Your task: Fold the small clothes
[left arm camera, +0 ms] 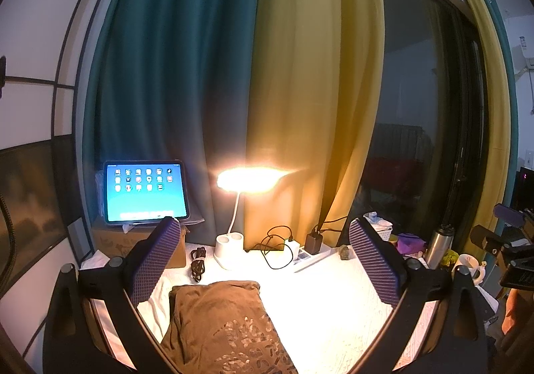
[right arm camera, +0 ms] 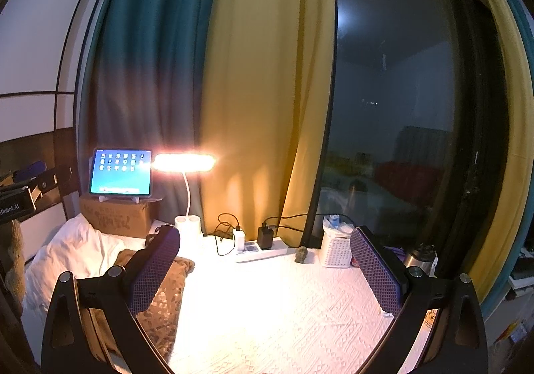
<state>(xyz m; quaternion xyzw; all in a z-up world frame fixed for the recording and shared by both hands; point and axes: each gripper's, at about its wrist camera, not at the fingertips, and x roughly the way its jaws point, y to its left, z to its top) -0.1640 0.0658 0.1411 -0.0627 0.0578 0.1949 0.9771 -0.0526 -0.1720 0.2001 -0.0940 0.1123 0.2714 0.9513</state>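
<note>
Both tools, left tool (left arm camera: 263,260) and right tool (right arm camera: 265,269), hover spread wide, empty; pinch the brown garment's (left arm camera: 220,324) corners nearest the tabletop's (right arm camera: 267,307) front edge evenly.

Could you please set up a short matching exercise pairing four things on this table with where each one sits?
Things:
1. tablet
2. brown garment
3. chargers
4. desk lamp

Places:
A. plugged into the white power strip
B. propped on the cardboard box
C. lying on the white cloth, nearest the cameras
D. standing in front of the curtains

Pairs: 1-B, 2-C, 3-A, 4-D
</note>
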